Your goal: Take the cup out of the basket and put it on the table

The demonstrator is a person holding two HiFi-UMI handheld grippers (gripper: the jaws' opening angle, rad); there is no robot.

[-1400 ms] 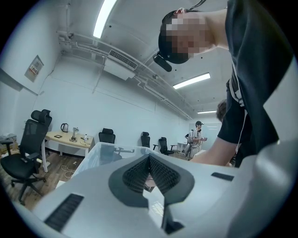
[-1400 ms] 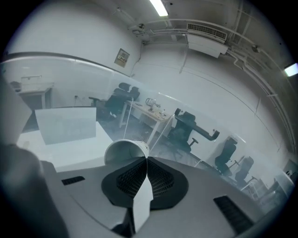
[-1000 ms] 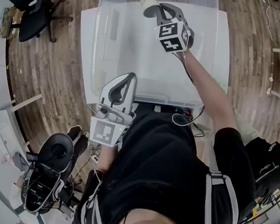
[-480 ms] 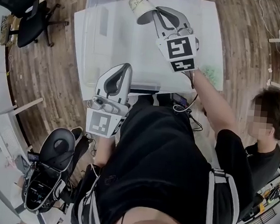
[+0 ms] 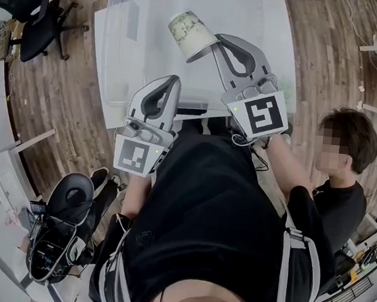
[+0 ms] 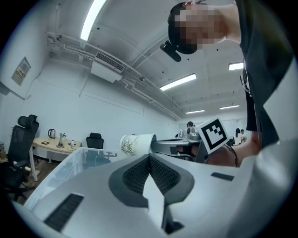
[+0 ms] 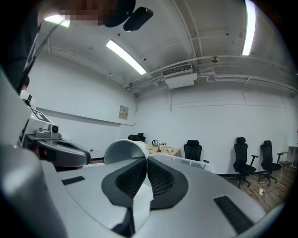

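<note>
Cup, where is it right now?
In the head view, top centre: the cup hangs tilted in the right gripper, over the clear basket.

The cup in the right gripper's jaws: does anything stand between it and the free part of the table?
Only the basket below the cup: its wall must be cleared. The bare table beside it shows nothing in the way.

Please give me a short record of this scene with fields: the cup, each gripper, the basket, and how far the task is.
cup: in the air, tipped on its side, above the basket
right gripper: shut on the cup's rim
left gripper: shut, nothing between the jaws
basket: clear, standing on the table
task: cup out of the basket, not yet on the table
</note>
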